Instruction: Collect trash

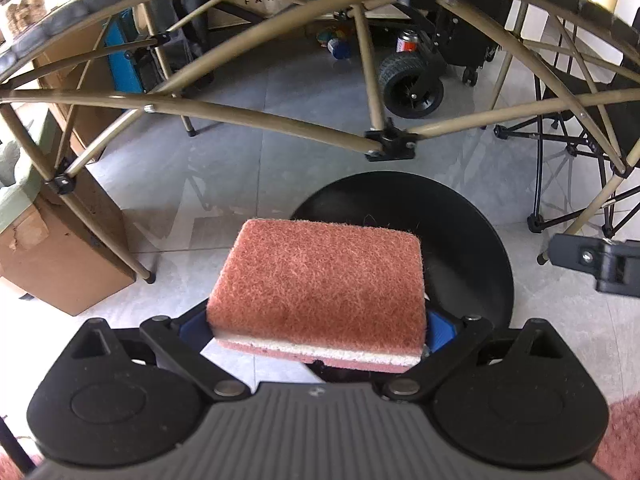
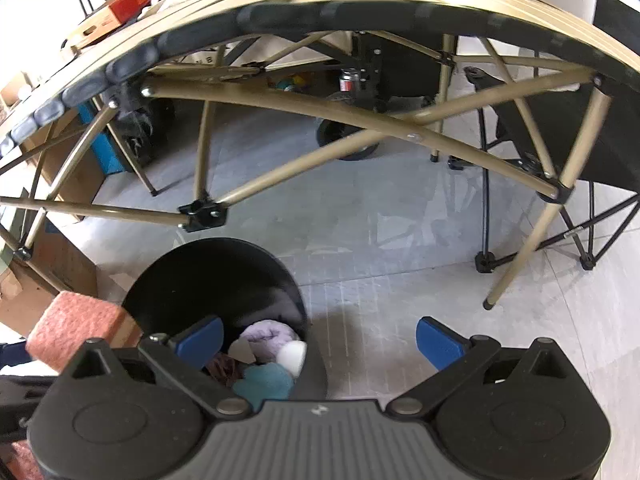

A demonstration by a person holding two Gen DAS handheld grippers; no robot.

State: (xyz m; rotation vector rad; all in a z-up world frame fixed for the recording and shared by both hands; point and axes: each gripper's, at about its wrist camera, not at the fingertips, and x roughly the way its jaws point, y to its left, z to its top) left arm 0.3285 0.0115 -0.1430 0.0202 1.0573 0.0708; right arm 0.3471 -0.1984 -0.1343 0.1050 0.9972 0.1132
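My left gripper (image 1: 318, 330) is shut on a reddish-pink sponge (image 1: 320, 280) with a white middle layer, held flat between the blue pads. Behind the sponge sits a round black trash bin (image 1: 472, 248) on the grey floor. In the right wrist view my right gripper (image 2: 320, 340) stands wide open with nothing between its blue fingers (image 2: 438, 342). It hovers over the right rim of the same bin (image 2: 208, 280), which holds a lilac cloth (image 2: 268, 334), a white lump (image 2: 294, 354) and a teal item (image 2: 266, 384). The sponge (image 2: 76, 332) shows at the far left.
A folding table with tan crossed legs (image 1: 248, 116) arches over the far side. Cardboard boxes (image 1: 68, 256) stand at the left. A black wheel (image 1: 412, 84) and a camp chair frame (image 1: 568, 148) sit behind. A table leg (image 2: 528, 240) stands to the right of the bin.
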